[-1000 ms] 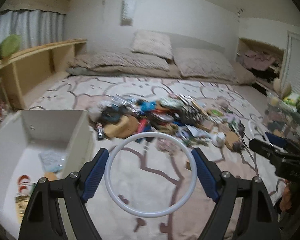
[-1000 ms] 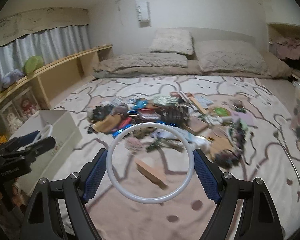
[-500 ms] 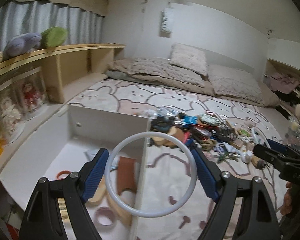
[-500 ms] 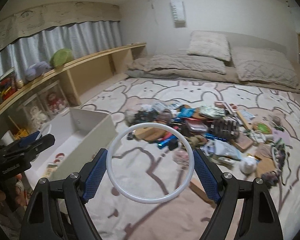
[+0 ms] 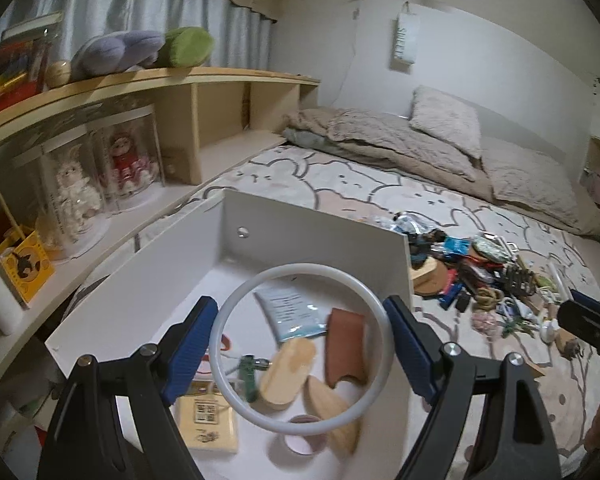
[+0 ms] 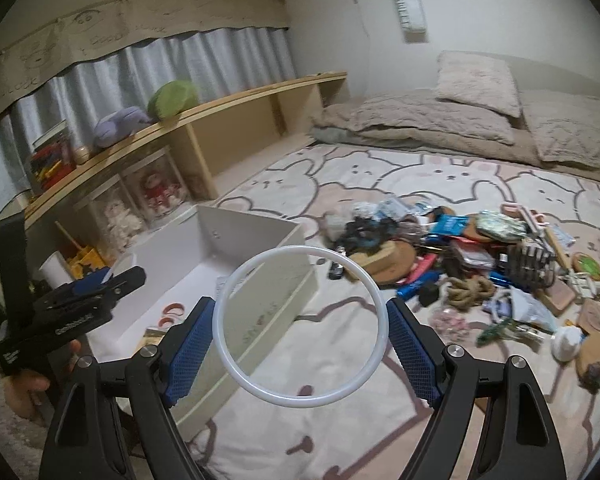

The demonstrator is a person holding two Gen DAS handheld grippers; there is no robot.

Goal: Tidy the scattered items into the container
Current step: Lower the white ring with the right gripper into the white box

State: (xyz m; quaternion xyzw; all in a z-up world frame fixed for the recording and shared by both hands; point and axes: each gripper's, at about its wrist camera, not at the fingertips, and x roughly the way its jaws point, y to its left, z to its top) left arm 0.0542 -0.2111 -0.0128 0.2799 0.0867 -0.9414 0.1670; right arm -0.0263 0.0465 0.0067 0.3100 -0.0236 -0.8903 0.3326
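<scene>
The left gripper (image 5: pixel 300 344) grips a white ring (image 5: pixel 300 346) above the open white container (image 5: pixel 140 292) (several items already inside), the right gripper (image 6: pixel 300 334) clasps another ring (image 6: pixel 300 332) over the rug's (image 6: pixel 340 400) near edge, the scattered pile (image 6: pixel 480 256) farther off mid-rug.

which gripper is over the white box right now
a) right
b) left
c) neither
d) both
b) The left gripper, its fingers around a white plastic ring, looks down into the white rectangular box; the right gripper is over the bunny-print blanket beside it.
</scene>
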